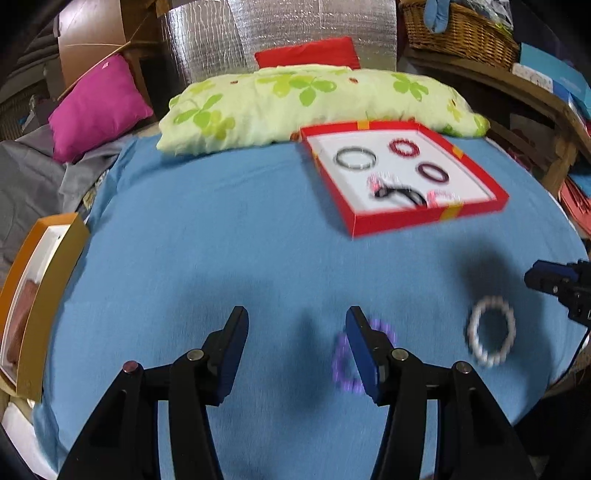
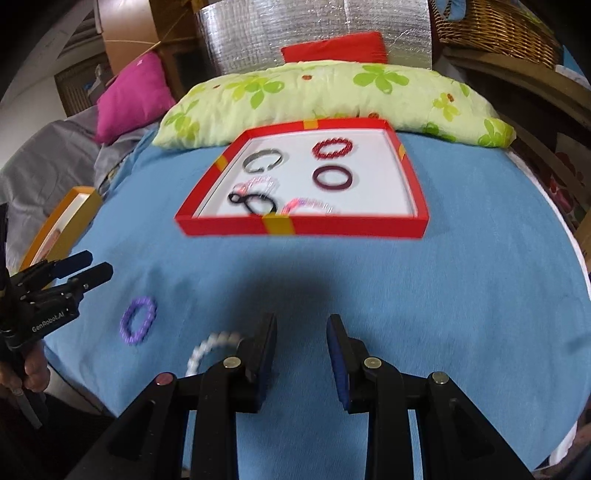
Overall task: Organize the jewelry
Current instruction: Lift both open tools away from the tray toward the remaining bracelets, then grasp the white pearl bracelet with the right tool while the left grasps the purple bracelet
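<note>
A red tray (image 1: 391, 221) (image 2: 229, 227) with a white floor lies on the blue cloth and holds several bracelets: a silver one (image 2: 263, 161), a red beaded one (image 2: 332, 147), a dark red one (image 2: 332, 178), a black one (image 2: 253, 201) and pink ones. A purple bracelet (image 1: 341, 360) (image 2: 137, 320) lies on the cloth, partly behind the right finger of my open, empty left gripper (image 1: 295, 321). A white bead bracelet (image 1: 491, 334) (image 2: 210, 347) lies just left of my open, empty right gripper (image 2: 301, 325), partly hidden by its left finger.
A green-patterned pillow (image 2: 332, 96) lies behind the tray, with a red cushion (image 2: 332, 46) and a pink cushion (image 2: 133, 96) beyond. An orange box (image 1: 40, 295) sits at the cloth's left edge. A wicker basket (image 2: 495, 29) stands on a shelf at the back right.
</note>
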Tool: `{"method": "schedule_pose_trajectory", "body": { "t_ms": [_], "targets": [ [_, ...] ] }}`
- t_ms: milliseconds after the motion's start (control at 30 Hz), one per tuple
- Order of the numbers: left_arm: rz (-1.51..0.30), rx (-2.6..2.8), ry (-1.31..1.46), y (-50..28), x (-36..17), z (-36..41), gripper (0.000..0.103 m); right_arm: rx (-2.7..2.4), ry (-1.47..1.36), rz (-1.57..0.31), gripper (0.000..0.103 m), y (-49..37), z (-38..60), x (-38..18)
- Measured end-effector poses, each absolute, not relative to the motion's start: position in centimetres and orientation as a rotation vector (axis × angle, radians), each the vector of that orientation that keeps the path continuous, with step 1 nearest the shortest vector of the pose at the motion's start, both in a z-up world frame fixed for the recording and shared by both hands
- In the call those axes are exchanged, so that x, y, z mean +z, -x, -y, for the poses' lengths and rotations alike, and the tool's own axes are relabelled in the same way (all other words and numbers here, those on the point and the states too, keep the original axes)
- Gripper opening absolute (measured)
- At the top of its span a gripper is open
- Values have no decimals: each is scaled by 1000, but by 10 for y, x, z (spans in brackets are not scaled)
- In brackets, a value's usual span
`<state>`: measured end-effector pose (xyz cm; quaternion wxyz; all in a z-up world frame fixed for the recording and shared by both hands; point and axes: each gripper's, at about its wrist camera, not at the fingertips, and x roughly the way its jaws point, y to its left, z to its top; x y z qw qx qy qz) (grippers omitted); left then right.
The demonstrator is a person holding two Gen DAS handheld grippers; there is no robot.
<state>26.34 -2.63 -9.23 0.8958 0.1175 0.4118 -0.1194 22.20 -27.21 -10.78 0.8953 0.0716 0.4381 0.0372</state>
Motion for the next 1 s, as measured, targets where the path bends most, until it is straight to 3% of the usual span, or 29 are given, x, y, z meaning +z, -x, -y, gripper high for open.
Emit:
{"method": "schedule_pose_trajectory", "body": {
  "t_ms": [400,467,533,733,833,1000],
  "targets": [
    [-932,-312,-249,-241,-115,31,62,87,-72,-1000,31,-217,243,-134],
    [-948,-320,-254,-245,-119,37,62,84,-66,-999,28,-220,241,-136],
    [-969,-331,-245,-248,-122,40,62,82,-21,-984,14,-221,234,-136],
    [-991,-368,-217,-248,-121,46,63,3,39,-927,10,-225,233,-132],
    [-992,-364,-215,-250,-122,47,73,-83,-28,-923,10,-232,253,-131],
    [-1018,-360,-231,-253,-129,53,73,-103,-87,-960,10,-237,266,-136]
  ]
}}
